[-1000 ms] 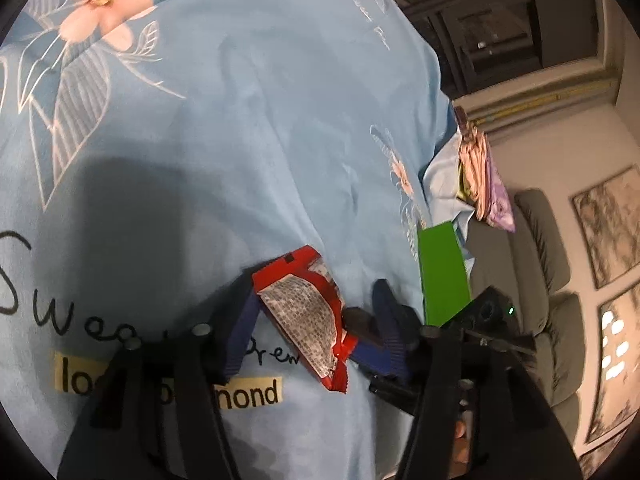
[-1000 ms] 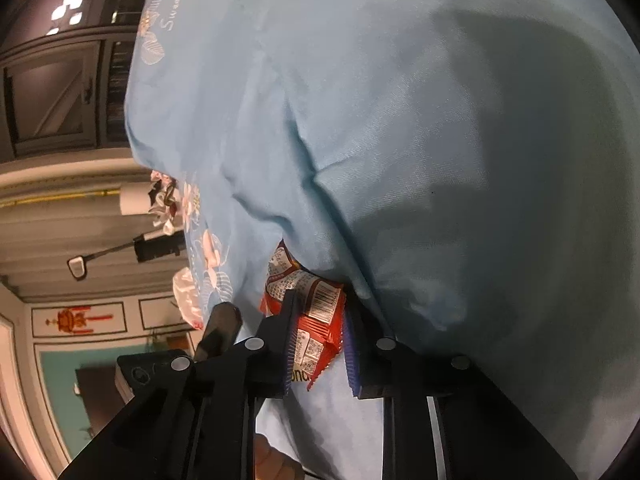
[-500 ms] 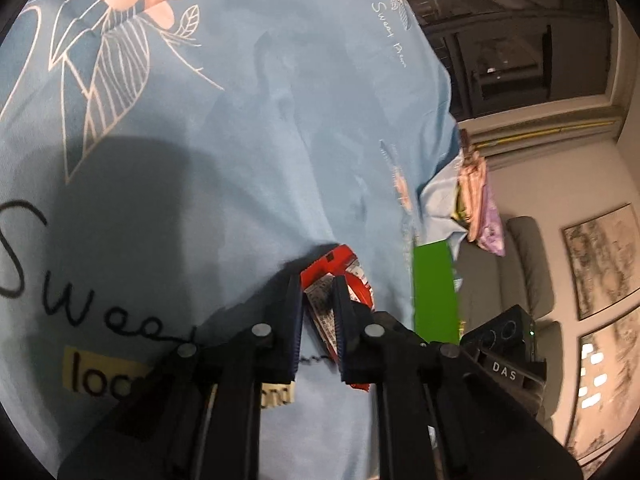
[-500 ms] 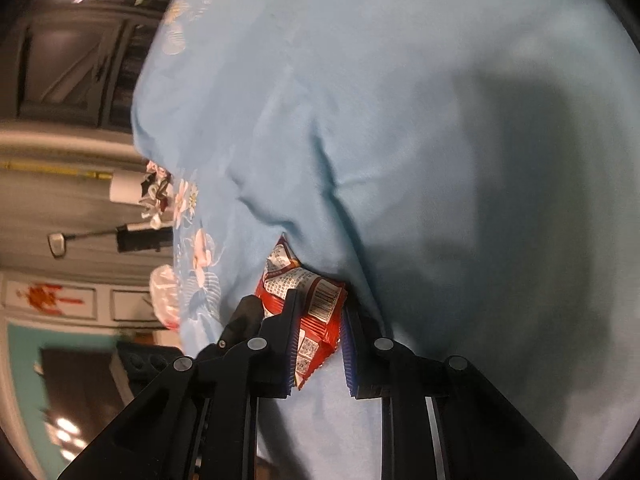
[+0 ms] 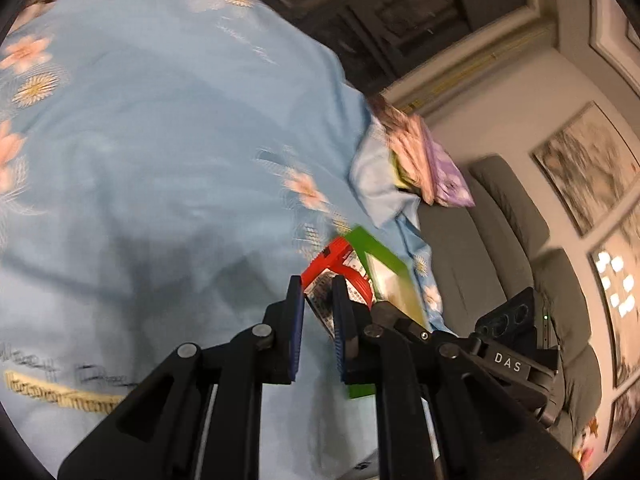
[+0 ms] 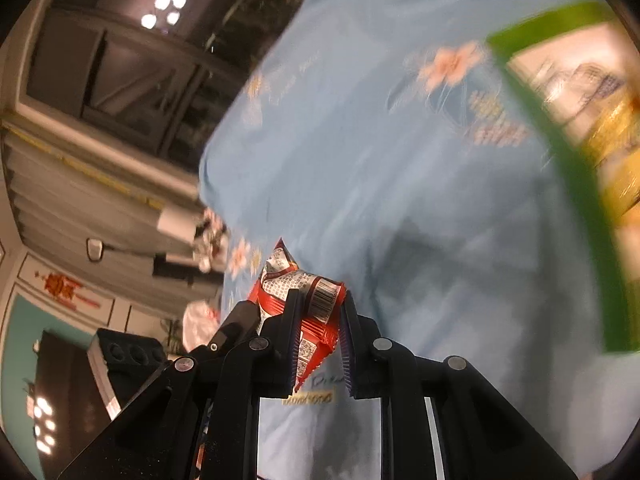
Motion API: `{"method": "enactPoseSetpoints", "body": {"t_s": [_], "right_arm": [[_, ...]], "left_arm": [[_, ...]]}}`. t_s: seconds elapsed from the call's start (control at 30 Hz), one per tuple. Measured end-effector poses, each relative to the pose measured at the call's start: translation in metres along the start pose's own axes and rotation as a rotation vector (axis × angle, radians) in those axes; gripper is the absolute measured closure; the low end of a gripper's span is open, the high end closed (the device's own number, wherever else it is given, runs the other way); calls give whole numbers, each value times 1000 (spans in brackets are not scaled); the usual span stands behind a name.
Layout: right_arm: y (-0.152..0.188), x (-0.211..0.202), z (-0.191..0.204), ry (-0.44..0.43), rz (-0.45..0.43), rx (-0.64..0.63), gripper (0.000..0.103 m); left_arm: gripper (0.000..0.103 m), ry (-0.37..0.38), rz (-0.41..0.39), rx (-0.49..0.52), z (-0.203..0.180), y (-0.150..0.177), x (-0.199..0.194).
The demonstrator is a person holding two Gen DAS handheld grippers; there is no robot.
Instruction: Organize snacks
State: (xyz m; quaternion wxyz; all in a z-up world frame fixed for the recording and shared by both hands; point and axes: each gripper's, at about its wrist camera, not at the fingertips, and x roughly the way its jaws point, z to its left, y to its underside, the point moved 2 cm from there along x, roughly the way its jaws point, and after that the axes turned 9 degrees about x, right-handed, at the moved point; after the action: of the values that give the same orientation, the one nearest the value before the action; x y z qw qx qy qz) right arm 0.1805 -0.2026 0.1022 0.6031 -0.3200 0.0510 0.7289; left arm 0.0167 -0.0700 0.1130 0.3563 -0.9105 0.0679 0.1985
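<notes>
Tongs: both (image 5: pixel 317 292) (image 6: pixel 320 306) clamp crinkly red foil packet (image 6: pixel 304 292) | glossy green box (image 6: pixel 560 128) | blue floral cloth (image 5: pixel 160 140)

The pale blue flowered cloth (image 5: pixel 160 152) lies bare across the left and middle of the left wrist view — open room there. At right centre a green-edged flat snack box (image 5: pixel 384 276) stands tilted just behind the left claw (image 5: pixel 317 300), with a stack of pink and purple packets (image 5: pixel 424 160) beyond — and a grey sofa (image 5: pixel 500 248) closes the right side.

In the right wrist view, the same box (image 6: pixel 580 184) fills the right edge.
</notes>
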Motion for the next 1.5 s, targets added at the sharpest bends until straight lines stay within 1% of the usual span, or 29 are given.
{"method": "enactPoseSetpoints", "body": {"t_s": [0.1, 0.13, 0.17, 0.2, 0.27, 0.3, 0.4, 0.47, 0.57, 0.7, 0.77, 0.83, 0.87, 0.93, 0.97, 1.0, 1.03, 1.07, 1.1, 1.13, 1.17, 1.2, 1.23, 1.27, 1.3, 1.33, 1.4, 1.5], "right_arm": [[-25, -38, -14, -6, -75, 28, 83], [-36, -54, -23, -3, -104, 43, 83], [-42, -61, -27, 4, -120, 51, 83], [-50, -71, -36, 15, -141, 65, 83], [-70, -90, -60, 57, -170, 103, 83], [-74, -95, -65, 68, -179, 115, 83], [-92, -114, -97, 118, -226, 140, 83], [-99, -122, -116, 137, -240, 162, 83], [-109, -124, -133, 161, -246, 182, 83], [-124, -120, -148, 170, -237, 182, 83], [-128, -115, -152, 220, -226, 185, 83], [-130, -112, -153, 251, -217, 175, 83], [-130, -110, -154, 257, -214, 175, 83], [-131, -107, -157, 241, -205, 178, 83], [-130, -107, -160, 231, -201, 182, 83], [-130, -107, -161, 231, -203, 195, 83], [-130, -108, -163, 233, -209, 200, 81], [-130, -110, -162, 234, -221, 201, 72], [-129, -114, -160, 234, -236, 193, 66], [-125, -119, -155, 218, -252, 176, 57], [-126, -120, -153, 208, -262, 162, 45], [-123, -126, -147, 190, -291, 137, 39], [-121, -130, -143, 180, -316, 123, 30], [-118, -135, -139, 171, -347, 105, 24], [-117, -137, -135, 167, -365, 90, 18], [-116, -139, -131, 164, -373, 75, 16], [-111, -140, -121, 156, -379, 36, 15], [-101, -135, -97, 155, -383, -55, 15]], "left_arm": [[90, 51, 42, 60, -40, -6, 35], [90, 64, 61, 72, -51, -7, 48], [90, 77, 82, 79, -61, -7, 62], [90, 90, 115, 85, -73, -7, 83], [90, 98, 162, 98, -88, -3, 110], [90, 103, 190, 115, -99, 2, 128], [89, 99, 233, 167, -121, 14, 162], [89, 86, 268, 187, -130, 21, 183], [89, 57, 319, 221, -138, 26, 212], [88, 25, 346, 244, -138, 24, 233], [88, 8, 349, 250, -136, 23, 241], [87, -21, 342, 256, -133, 23, 245], [86, -38, 336, 258, -131, 24, 246], [86, -95, 326, 277, -128, 25, 249], [82, -128, 329, 289, -127, 27, 250], [69, -156, 334, 297, -126, 29, 251], [59, -178, 335, 300, -125, 30, 251], [40, -198, 326, 302, -123, 30, 249], [37, -202, 290, 317, -124, 30, 242], [34, -201, 269, 334, -126, 30, 236], [26, -216, 242, 357, -129, 30, 229], [19, -261, 186, 399, -133, 29, 217], [16, -296, 137, 438, -137, 28, 207], [10, -324, 95, 477, -140, 28, 197], [3, -357, 34, 535, -144, 28, 183], [1, -381, -1, 573, -147, 28, 173], [1, -437, -76, 654, -151, 28, 152], [0, -518, -156, 747, -155, 29, 123]]}}
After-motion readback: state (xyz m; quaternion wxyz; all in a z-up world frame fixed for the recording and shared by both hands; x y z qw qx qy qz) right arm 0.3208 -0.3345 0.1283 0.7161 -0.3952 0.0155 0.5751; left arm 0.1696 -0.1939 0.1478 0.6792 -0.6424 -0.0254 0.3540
